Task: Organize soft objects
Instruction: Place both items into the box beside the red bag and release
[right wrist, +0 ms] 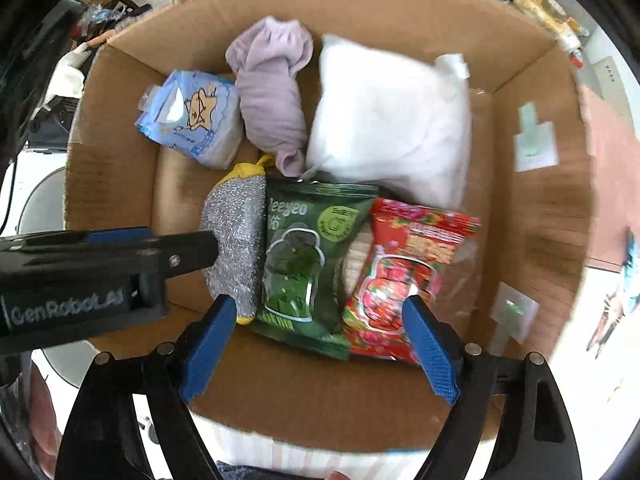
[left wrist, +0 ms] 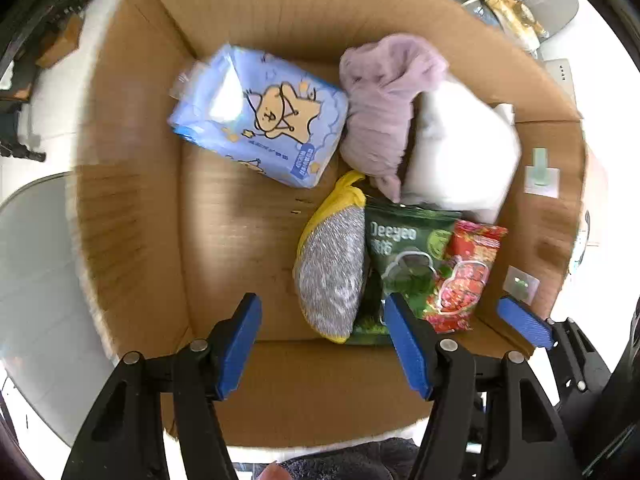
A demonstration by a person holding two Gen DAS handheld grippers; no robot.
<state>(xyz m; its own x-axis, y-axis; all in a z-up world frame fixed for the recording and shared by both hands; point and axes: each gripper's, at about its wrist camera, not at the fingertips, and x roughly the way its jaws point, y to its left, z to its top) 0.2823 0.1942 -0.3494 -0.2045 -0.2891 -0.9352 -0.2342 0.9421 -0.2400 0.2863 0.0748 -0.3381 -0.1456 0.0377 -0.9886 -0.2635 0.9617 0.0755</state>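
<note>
An open cardboard box (left wrist: 132, 200) (right wrist: 532, 216) holds a blue tissue pack (left wrist: 260, 116) (right wrist: 192, 120), a lilac cloth (left wrist: 380, 108) (right wrist: 272, 96), a white soft bag (left wrist: 460, 152) (right wrist: 392, 120), a grey and yellow scrubber (left wrist: 332, 264) (right wrist: 236, 232), a green Deeyeo pack (left wrist: 404, 256) (right wrist: 304, 256) and a red pack (left wrist: 468, 272) (right wrist: 404, 276). My left gripper (left wrist: 324, 340) is open and empty above the box's near side. My right gripper (right wrist: 320, 344) is open and empty above the green and red packs. One right fingertip (left wrist: 520, 320) shows in the left wrist view.
The left gripper's body (right wrist: 100, 272) reaches in from the left across the right wrist view. Clutter of clothes and packets (right wrist: 540, 4) lies beyond the box's far wall. A grey round seat (left wrist: 32, 280) is left of the box.
</note>
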